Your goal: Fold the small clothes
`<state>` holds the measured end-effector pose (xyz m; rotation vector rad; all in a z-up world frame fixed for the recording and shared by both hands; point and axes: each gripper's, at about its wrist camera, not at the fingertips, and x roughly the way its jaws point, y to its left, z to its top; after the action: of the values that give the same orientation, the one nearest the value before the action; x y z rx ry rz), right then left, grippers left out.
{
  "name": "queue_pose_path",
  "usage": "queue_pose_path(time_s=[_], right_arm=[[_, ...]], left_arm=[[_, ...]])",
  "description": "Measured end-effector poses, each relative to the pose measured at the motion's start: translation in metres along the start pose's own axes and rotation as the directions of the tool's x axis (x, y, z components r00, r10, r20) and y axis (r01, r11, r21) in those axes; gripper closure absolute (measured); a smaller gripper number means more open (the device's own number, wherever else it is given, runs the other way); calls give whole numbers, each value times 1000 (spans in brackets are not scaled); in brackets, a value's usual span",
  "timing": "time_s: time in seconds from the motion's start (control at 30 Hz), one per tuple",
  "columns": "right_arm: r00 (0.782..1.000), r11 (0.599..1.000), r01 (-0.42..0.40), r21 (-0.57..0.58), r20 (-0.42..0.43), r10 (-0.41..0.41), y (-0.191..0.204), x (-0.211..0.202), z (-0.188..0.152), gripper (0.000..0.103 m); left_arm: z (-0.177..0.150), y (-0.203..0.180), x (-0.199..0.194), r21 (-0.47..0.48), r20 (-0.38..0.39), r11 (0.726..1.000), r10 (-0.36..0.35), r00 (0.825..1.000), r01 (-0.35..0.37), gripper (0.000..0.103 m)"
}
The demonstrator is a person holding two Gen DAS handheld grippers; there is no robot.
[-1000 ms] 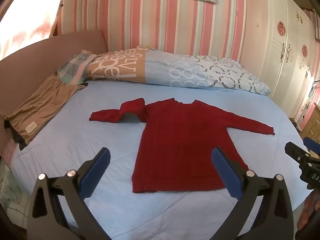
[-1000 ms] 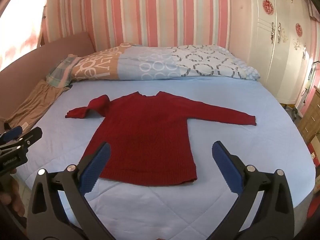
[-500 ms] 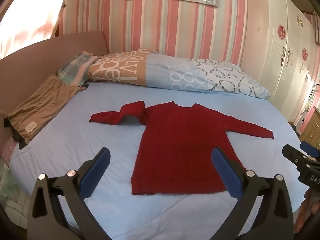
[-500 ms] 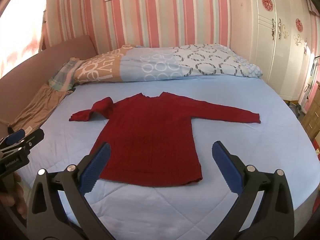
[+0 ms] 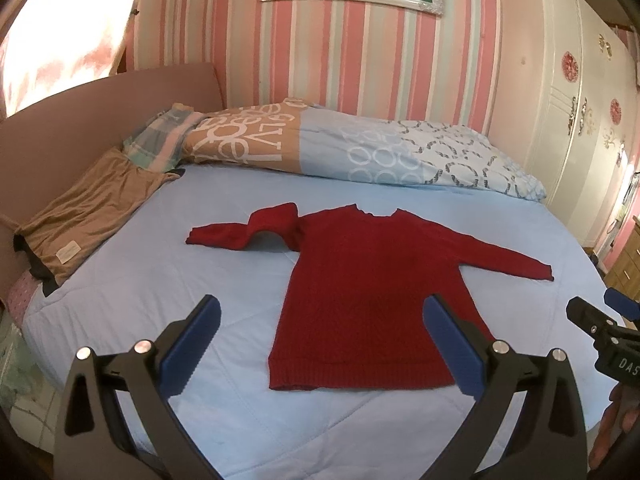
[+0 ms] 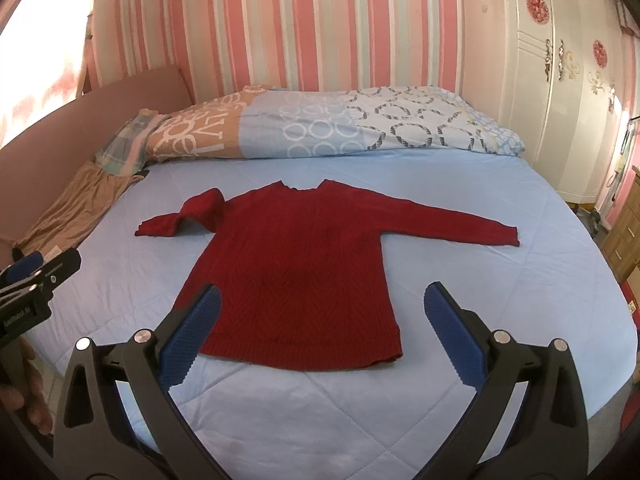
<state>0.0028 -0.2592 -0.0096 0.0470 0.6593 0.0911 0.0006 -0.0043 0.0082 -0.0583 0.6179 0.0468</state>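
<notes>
A small red knit sweater (image 5: pixel 372 292) lies flat, front down or up I cannot tell, on the light blue bed (image 5: pixel 160 288). It also shows in the right wrist view (image 6: pixel 304 276). Its left sleeve (image 5: pixel 256 228) is bunched and humped up; its right sleeve (image 5: pixel 508 256) lies straight. My left gripper (image 5: pixel 320 344) is open and empty, held above the bed's near edge by the hem. My right gripper (image 6: pixel 320 344) is open and empty, also near the hem. Each gripper shows at the edge of the other's view.
A patterned duvet (image 5: pixel 340 148) lies along the far side of the bed. A brown garment (image 5: pixel 88 208) lies at the left by the pink headboard (image 5: pixel 80 96). A white wardrobe (image 5: pixel 560 92) stands at the right.
Both grippers have drawn back and up slightly, so the sweater sits a little farther off. The sweater has not moved. Both stay open.
</notes>
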Motion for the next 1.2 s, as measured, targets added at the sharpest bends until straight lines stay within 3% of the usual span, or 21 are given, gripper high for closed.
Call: queue_pose_path(time_s=[1.2], right_arm=[[1000, 1000, 23, -5, -4, -23, -4, -1, 5, 3]], left_arm=[[-6, 6, 5, 4, -8, 1000, -12, 1000, 13, 2]])
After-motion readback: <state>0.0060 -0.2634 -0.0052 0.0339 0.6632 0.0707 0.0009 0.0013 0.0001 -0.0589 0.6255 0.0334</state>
